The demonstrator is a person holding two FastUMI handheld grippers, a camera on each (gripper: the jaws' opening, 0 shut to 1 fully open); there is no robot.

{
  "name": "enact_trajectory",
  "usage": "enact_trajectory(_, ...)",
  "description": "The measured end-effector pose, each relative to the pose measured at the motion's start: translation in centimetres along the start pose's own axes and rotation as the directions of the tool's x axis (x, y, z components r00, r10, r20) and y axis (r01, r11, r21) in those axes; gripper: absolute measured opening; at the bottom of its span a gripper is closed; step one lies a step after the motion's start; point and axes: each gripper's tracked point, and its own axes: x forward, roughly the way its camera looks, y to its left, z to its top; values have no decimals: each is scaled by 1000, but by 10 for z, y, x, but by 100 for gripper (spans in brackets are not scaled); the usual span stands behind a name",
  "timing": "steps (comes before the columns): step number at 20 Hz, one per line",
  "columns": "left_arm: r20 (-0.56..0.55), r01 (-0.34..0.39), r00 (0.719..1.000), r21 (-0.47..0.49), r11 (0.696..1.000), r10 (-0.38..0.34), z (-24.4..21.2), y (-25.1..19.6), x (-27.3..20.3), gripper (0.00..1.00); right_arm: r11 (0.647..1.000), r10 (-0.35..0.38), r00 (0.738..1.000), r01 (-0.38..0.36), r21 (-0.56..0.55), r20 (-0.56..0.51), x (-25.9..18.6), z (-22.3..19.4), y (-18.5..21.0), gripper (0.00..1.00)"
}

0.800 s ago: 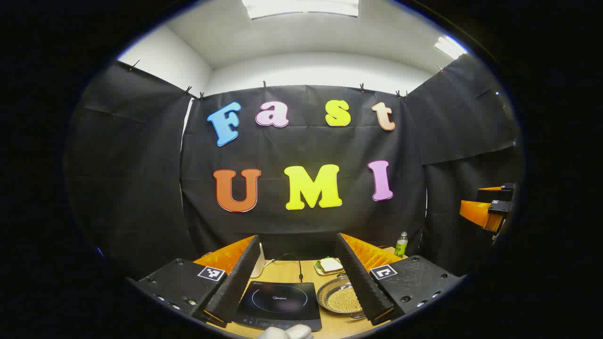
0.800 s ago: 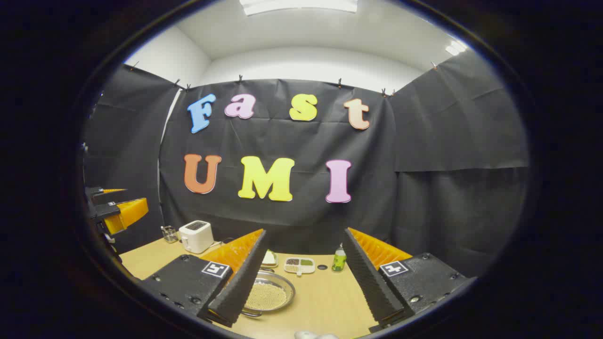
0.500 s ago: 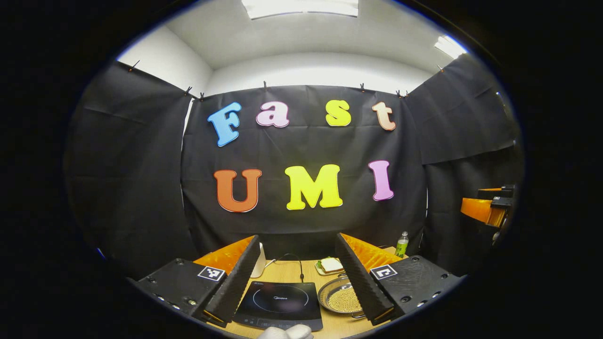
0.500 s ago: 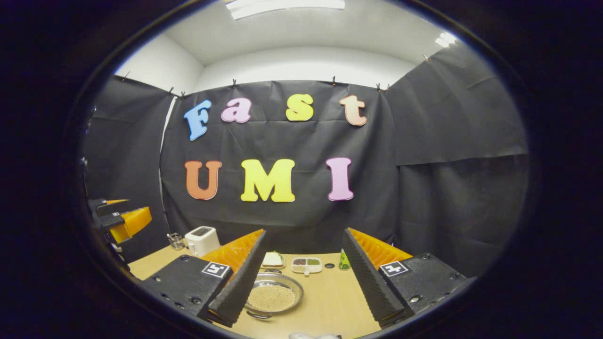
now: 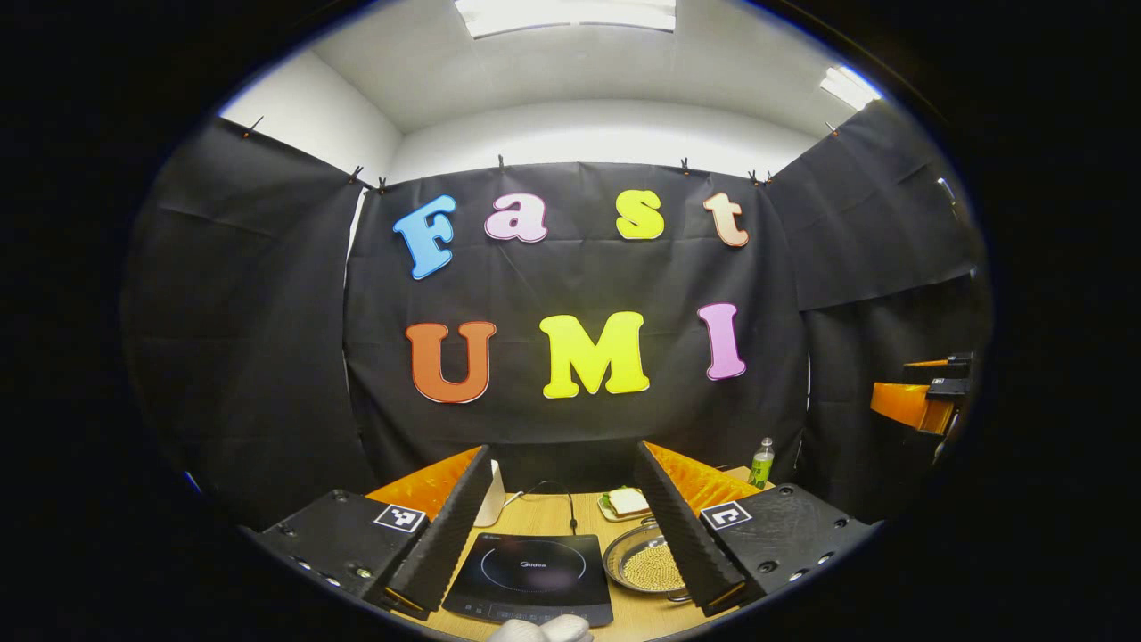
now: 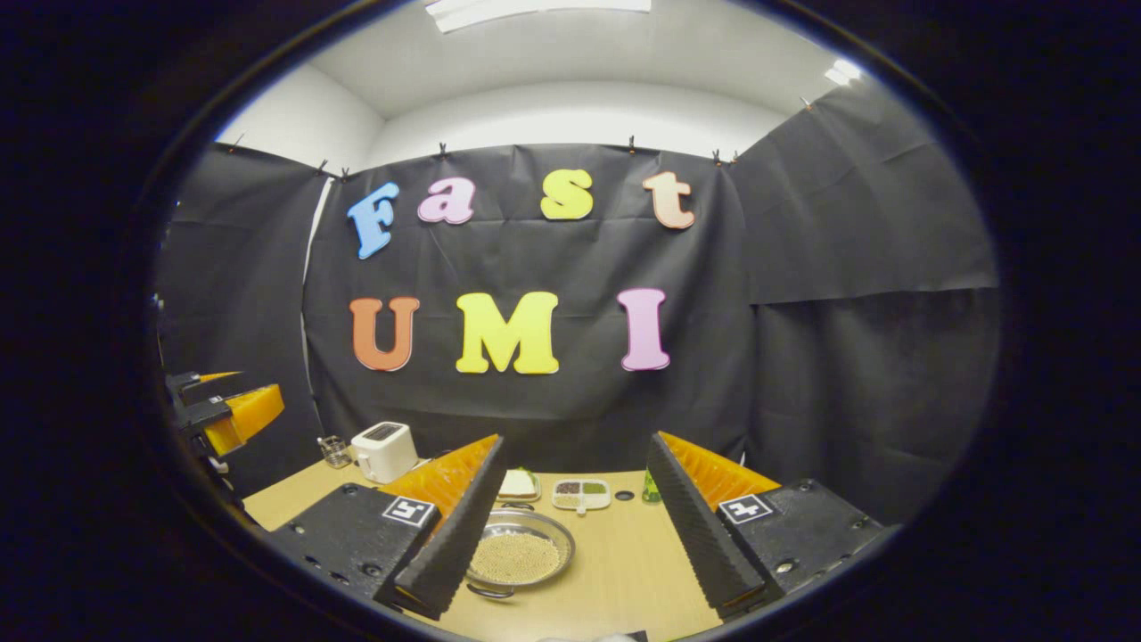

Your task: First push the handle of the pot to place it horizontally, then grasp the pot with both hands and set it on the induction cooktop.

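On the wooden table (image 6: 615, 571) the induction cooktop (image 5: 530, 575) lies beside the shallow metal pot (image 6: 520, 557) of small pale beads, while above them the left gripper (image 5: 557, 526) and right gripper (image 6: 570, 522) hover with fingers spread wide, touching nothing.

A cooktop (image 5: 531, 571), a pot (image 6: 520, 557), a toaster (image 6: 384, 450) and a sandwich plate (image 5: 626, 504) are placed on the wooden table (image 6: 624, 571).
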Motion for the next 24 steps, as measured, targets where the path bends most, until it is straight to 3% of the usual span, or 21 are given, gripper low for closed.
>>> enact_trajectory(2, -3, -3, 1000, 2, 1000, 3, -2, 1, -1, 96, 1000, 26, 1000, -26, 4, 5, -1, 4, 6, 95)
enact_trajectory(4, -3, -7, 1000, 2, 1000, 7, -2, 1, 0, 96, 998, 64, 998, -64, 7, 6, -3, 5, 13, 84)
enact_trajectory(6, -1, -7, 1000, -2, 1000, 7, -2, 2, -1, 96, 995, 95, 995, -95, -4, -24, -1, -1, 16, 63)
enact_trajectory(7, 0, -9, 1000, -1, 1000, 9, -1, 2, 0, 96, 996, 87, 996, -87, -11, -36, 2, -3, 13, 41)
enact_trajectory(8, 4, -13, 1000, 1, 1000, 13, 0, 4, 0, 96, 997, 74, 996, -74, -13, -45, 4, -5, 10, 29)
enact_trajectory(9, 6, -16, 1000, 4, 1000, 16, 0, 5, 0, 96, 998, 69, 996, -69, -4, -59, 6, -9, 9, 8)
enact_trajectory(10, 7, -18, 1000, 6, 1000, 18, -1, 6, 0, 96, 993, 114, 990, -112, 19, -81, 6, -14, 21, 0)
enact_trajectory(18, -17, -47, 999, -4, 999, 47, -15, 18, 0, 96, 971, 237, 947, -239, 18, -219, 29, -64, 64, 3)
enact_trajectory(21, -21, -62, 998, -11, 998, 62, -19, 24, -1, 100, 958, 279, 919, -287, 14, -278, 41, -90, 87, 4)
enact_trajectory(23, -28, -77, 997, -12, 997, 77, -24, 29, -2, 96, 948, 307, 895, -318, 18, -323, 49, -113, 103, 0)
enact_trajectory(24, -32, -84, 996, -15, 996, 83, -26, 32, -3, 96, 942, 321, 879, -334, 24, -353, 52, -127, 112, 4)
